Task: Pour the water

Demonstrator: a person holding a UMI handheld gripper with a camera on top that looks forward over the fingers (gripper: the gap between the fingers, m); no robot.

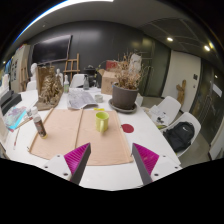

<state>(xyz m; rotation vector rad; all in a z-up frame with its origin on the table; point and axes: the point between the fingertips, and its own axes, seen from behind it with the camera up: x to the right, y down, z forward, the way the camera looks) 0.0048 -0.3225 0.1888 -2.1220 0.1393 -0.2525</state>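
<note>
A yellow-green cup [102,120] stands upright on the tan placemats [75,135] on the white table [150,135], well beyond my fingers. A small dark bottle with a pale cap [40,124] stands at the left end of the mats. My gripper [112,160] hovers over the near table edge, open, with nothing between its magenta pads [77,159]. Both objects lie far ahead of the fingertips.
A potted dry plant [126,86] stands behind the cup. A small red disc [127,128] lies right of the mats. Papers and clutter [82,97] fill the back of the table. White chairs [168,108] and a black bag [180,134] are to the right.
</note>
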